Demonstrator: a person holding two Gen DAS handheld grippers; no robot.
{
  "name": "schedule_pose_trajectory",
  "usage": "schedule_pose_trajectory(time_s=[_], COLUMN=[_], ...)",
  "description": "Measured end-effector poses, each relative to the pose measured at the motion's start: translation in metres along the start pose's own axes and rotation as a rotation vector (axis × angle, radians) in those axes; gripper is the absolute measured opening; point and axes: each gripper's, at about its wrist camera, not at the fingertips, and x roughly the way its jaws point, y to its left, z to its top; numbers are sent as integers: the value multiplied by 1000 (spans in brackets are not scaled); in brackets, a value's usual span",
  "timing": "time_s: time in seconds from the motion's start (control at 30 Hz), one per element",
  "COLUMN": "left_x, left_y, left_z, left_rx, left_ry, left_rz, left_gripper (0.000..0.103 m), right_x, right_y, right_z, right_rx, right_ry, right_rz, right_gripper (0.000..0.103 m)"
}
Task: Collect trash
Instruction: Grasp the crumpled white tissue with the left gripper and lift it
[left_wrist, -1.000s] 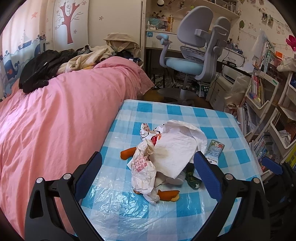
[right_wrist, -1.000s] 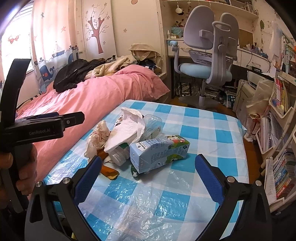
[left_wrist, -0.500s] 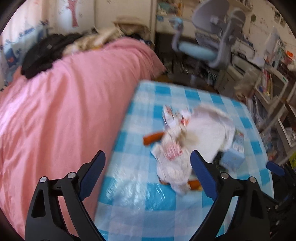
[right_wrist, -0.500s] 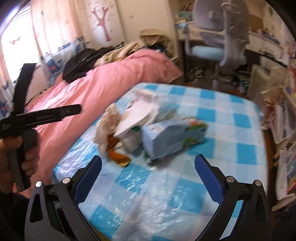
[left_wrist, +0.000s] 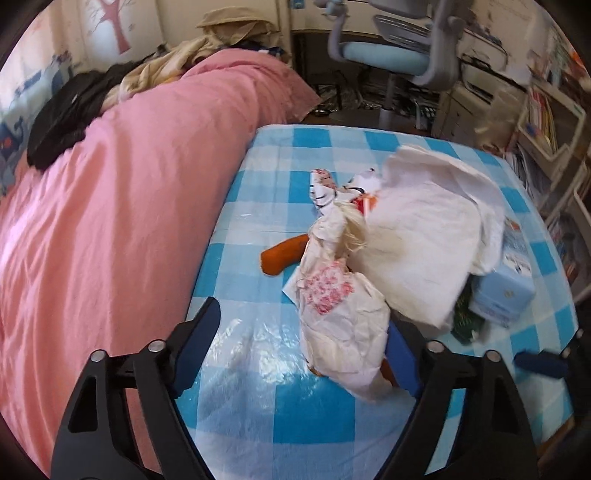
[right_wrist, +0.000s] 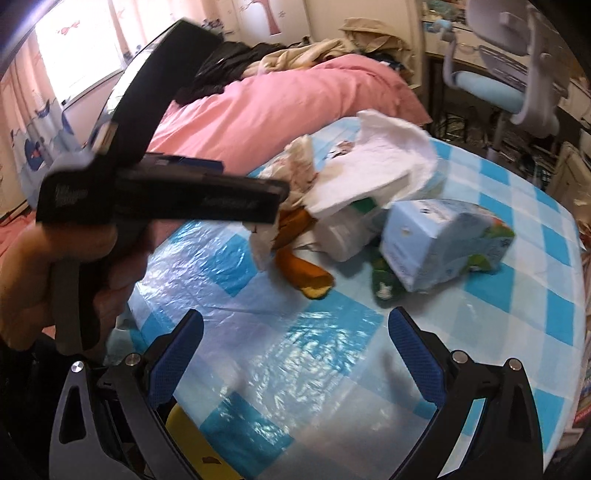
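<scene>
Left gripper (left_wrist: 301, 354): jaws apart but they have just been closing in; the crumpled paper wrapper (left_wrist: 341, 321) sits between them, nearer the right pad, and contact is not clear, so no grip to report. In the right wrist view the same gripper shows side-on, held in a hand (right_wrist: 66, 273) above the near-left edge of the trash pile. Right gripper (right_wrist: 295, 354): jaws spread wide, nothing between the pads, only bare tablecloth (right_wrist: 517, 295) below, blue-and-white check under clear plastic film. Trash pile sits mid-table, all in one loose heap: the crumpled wrapper with red print at the near-left, a big white paper sheet (left_wrist: 424, 251) draped over the middle, an orange sausage-like piece (left_wrist: 282, 254) poking out to the left, a second orange piece (right_wrist: 306, 273) at the near side, a white cup lying on its side (right_wrist: 343, 236) under the sheet, a dark green packet (right_wrist: 382, 284) touching the light blue drink carton (right_wrist: 439, 240), which lies on its side at the right of the heap. Pink bed cover (left_wrist: 110, 221) runs along the table's left edge, with dark and beige clothes (left_wrist: 92, 96) heaped at the far end. Grey-and-blue desk chair (left_wrist: 388, 51) beyond the table, bookshelves (left_wrist: 546, 122) at the right. Some motion blur in both views.
</scene>
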Motion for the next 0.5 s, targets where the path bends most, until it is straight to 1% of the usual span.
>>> schedule_pose_trajectory(time_s=[0.07,0.1,0.13,0.17,0.2,0.27,0.33,0.37,0.43,0.5], left_x=[5,8,9,7,3,-8,-20,-30,-42,-46], left_y=[4,5,6,8,9,16,22,27,33,36], left_z=[3,4,4,6,7,13,16,19,22,23], left_rx=[-18,-25,-33,-46,-50,-66,-87,-99,-105,-109], left_ry=[13,28,36,31,16,-21,-54,-85,-115,-119], left_rz=[-45,-84,-104,-121,-127,-136,-154,-165,-179,-187], left_gripper=[47,21,8,7,6,5,5,5,5,5], right_x=[4,7,11,14,17,24,30,34,40,45], right_y=[1,1,0,-2,-3,-4,-3,-2,0,1], right_z=[2,3,5,5,6,9,11,12,14,17], right_rx=[-7,-9,-10,-7,-3,0,-9,-16,-28,-42], right_ry=[3,4,6,6,8,8,13,17,26,24], right_rz=[10,18,22,30,38,54,62,64,58,36], right_gripper=[95,92,89,87,82,78,70,68,64,62])
